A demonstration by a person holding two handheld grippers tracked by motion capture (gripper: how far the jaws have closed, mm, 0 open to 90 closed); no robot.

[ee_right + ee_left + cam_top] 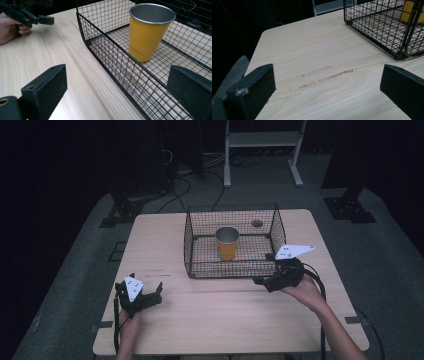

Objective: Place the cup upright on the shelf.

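Dim, evenly lit from above
Brightest on the worktop; black beyond its edges, slight softness throughout, no glare, faint shadows.

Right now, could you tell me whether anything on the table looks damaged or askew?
Only pale scuff streaks mar the wooden table left of the wire basket. The yellow cup stands upright inside it, nothing spilled.

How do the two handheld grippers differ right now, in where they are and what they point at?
The right gripper sits close against the wire basket's near right corner, while the left gripper rests apart from it, over bare table. The right gripper view looks at the yellow cup standing upright inside the basket; the left gripper view looks mostly at tabletop, with the basket's corner at its edge. Both are open and hold nothing.
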